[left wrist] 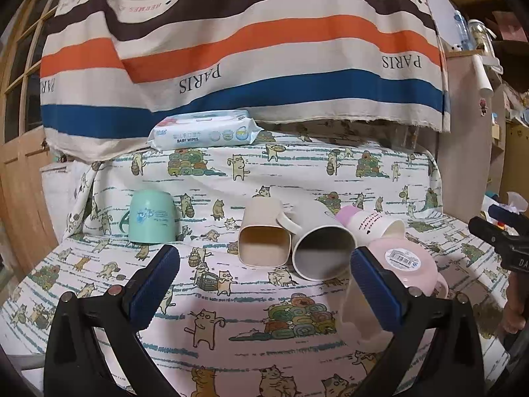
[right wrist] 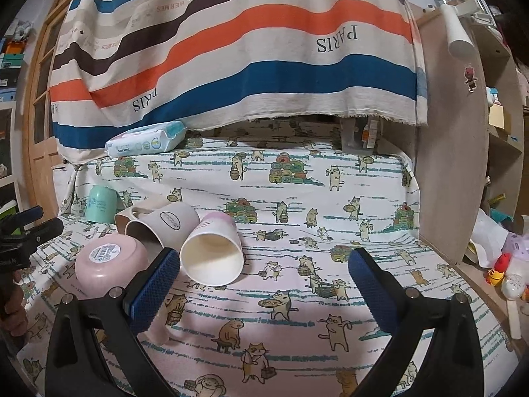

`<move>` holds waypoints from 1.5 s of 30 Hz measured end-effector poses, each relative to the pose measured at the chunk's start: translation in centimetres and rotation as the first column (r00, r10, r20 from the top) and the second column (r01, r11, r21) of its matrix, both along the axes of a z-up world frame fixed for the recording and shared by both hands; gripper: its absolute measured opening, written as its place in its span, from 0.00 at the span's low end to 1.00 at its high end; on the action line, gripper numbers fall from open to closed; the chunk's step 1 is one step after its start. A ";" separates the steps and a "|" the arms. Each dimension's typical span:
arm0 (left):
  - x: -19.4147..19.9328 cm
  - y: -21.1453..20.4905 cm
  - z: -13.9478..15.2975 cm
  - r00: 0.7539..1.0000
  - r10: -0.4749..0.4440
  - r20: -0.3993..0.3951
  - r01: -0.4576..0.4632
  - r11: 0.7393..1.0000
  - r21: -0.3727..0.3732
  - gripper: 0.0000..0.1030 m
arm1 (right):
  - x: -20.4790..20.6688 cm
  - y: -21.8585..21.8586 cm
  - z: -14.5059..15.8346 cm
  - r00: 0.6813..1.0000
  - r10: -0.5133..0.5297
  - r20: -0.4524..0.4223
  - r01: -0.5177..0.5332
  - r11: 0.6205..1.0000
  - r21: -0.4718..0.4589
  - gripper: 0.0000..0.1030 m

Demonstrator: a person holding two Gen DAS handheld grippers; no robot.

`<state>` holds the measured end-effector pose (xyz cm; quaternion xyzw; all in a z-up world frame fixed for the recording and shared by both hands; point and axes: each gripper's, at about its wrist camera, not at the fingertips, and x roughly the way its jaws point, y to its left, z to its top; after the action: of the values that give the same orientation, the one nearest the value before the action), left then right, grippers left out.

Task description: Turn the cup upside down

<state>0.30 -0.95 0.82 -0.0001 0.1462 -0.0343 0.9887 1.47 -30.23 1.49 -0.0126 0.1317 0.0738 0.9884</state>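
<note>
Several cups lie on the cat-print cloth. A mint green cup (left wrist: 151, 216) (right wrist: 100, 205) stands upside down at the back left. A beige square mug (left wrist: 264, 236), a grey-white cup (left wrist: 322, 248) (right wrist: 165, 225) and a white cup with a purple base (left wrist: 370, 225) (right wrist: 211, 253) lie on their sides, mouths toward me. A pink cup (left wrist: 406, 264) (right wrist: 109, 266) sits upside down, barcode label up. My left gripper (left wrist: 264, 284) is open and empty in front of the cups. My right gripper (right wrist: 264, 284) is open and empty, right of the white cup.
A pack of baby wipes (left wrist: 205, 132) (right wrist: 145, 140) lies at the back of the cloth-covered surface (left wrist: 251, 347). A striped cloth (left wrist: 248, 49) hangs behind. A wooden panel (right wrist: 446, 165) stands at the right, with toys (right wrist: 506, 271) and shelves beyond.
</note>
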 end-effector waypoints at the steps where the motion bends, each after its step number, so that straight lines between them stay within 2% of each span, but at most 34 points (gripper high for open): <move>1: 0.0 -0.1 0.0 1.000 -0.013 -0.002 0.013 1.000 0.000 1.00 | 0.0 0.0 0.0 1.000 0.002 0.000 -0.002 1.000 -0.001 1.00; 45: 0.0 -0.1 -0.1 1.000 -0.015 -0.007 0.015 1.000 0.002 1.00 | 0.0 0.0 0.0 1.000 0.001 0.000 -0.001 1.000 0.000 1.00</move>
<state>0.30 -1.06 0.77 0.0019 0.1497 -0.0415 0.9879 1.49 -30.24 1.44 -0.0127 0.1318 0.0745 0.9884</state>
